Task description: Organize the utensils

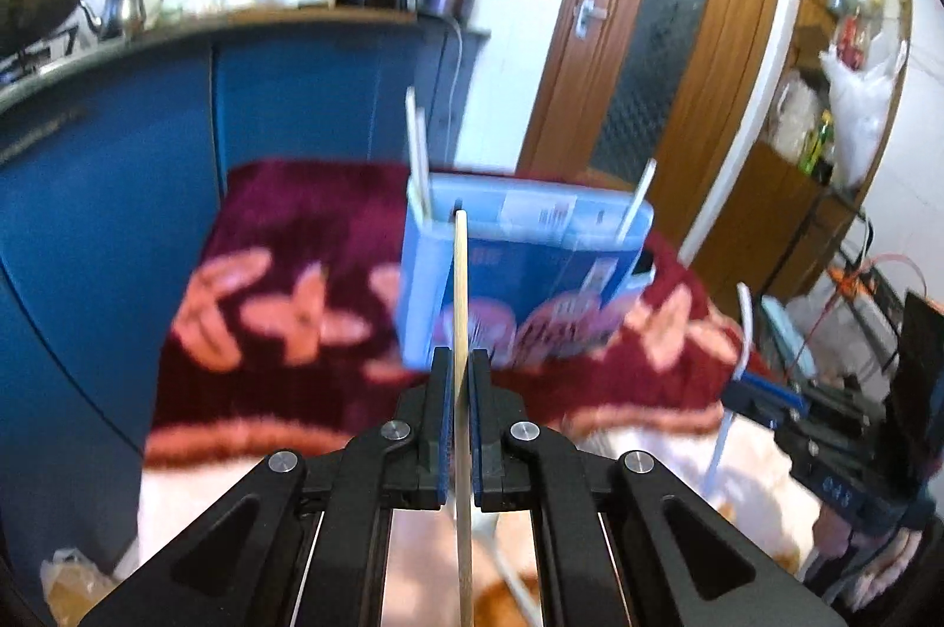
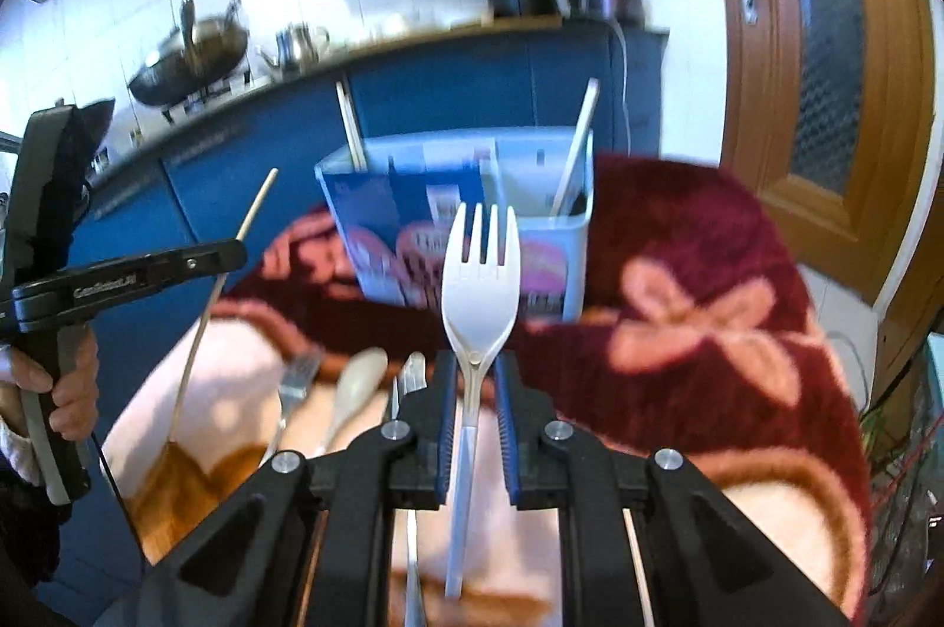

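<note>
— So, from the left wrist: what is the left gripper (image 1: 461, 373) doing?

— Its jaws are pressed together on a thin wooden chopstick (image 1: 461, 308), which runs straight ahead between the pads and points toward the blue organizer box (image 1: 519, 273) on the red floral blanket (image 1: 283, 273). A stick like that looks light, stiff and smooth, so I would judge it prone to pivot in a pinch; holding it along its length, as here, should steady it.

— Anything in the box already?

— Pale sticks (image 1: 418, 155) stand at its left corner and another at the right.

— And the right wrist?

— The right gripper (image 2: 477, 379) pinches a white plastic fork (image 2: 479, 285) at the narrow neck just under the head, tines up, in front of the same box. It looks light, a bit flexible and slick; the neck seems a fair hold, though the long handle behind may swing.

— Other utensils?

— A metal fork (image 2: 298, 379) and a pale spoon (image 2: 357, 382) lie on the blanket nearby. At the left edge, a hand (image 2: 65, 391) holds the other gripper with its chopstick.
</note>
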`<state>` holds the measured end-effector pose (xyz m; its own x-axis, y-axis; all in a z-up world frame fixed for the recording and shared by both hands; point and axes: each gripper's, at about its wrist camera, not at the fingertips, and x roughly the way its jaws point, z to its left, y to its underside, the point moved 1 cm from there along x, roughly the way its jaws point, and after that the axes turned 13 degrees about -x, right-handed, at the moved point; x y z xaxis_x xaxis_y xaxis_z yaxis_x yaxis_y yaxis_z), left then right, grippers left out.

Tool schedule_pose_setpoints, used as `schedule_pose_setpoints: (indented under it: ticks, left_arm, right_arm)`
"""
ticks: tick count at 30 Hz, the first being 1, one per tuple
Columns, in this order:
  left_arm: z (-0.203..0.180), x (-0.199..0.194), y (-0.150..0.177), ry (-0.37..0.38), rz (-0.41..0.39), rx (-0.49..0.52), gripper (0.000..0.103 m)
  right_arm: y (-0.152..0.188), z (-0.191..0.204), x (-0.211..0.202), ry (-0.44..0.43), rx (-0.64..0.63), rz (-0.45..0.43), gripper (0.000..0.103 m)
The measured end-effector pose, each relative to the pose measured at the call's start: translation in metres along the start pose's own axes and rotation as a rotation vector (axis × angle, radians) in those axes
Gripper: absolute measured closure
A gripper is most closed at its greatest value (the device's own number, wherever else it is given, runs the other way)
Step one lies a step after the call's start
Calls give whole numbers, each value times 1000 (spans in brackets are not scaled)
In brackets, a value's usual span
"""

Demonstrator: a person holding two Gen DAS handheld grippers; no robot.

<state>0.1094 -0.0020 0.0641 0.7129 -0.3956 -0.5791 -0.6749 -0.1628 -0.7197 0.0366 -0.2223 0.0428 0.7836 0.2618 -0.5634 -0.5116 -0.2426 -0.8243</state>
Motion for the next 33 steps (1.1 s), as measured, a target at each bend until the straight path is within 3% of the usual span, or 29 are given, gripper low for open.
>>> schedule_pose_setpoints:
  ticks: [4,5,10,27,33]
  left_arm:
    - [-6,-2,-20,30,-79,-33,99]
    - [-7,-1,-25,35,-97,-42,99]
    - [-14,-1,-53,56,-194,-76,99]
    - [-30,1,-103,64,-536,-109,99]
    - [-23,20,-105,43,-598,-116,99]
  right_arm:
    - [-10,-1,-11,43,-14,-78,91]
    - [-11,-2,-14,51,-16,-92,100]
    - [-17,-3,-15,83,-33,-145,100]
    - [7,-25,10,37,45,-61,100]
    - [15,-30,17,30,71,-42,100]
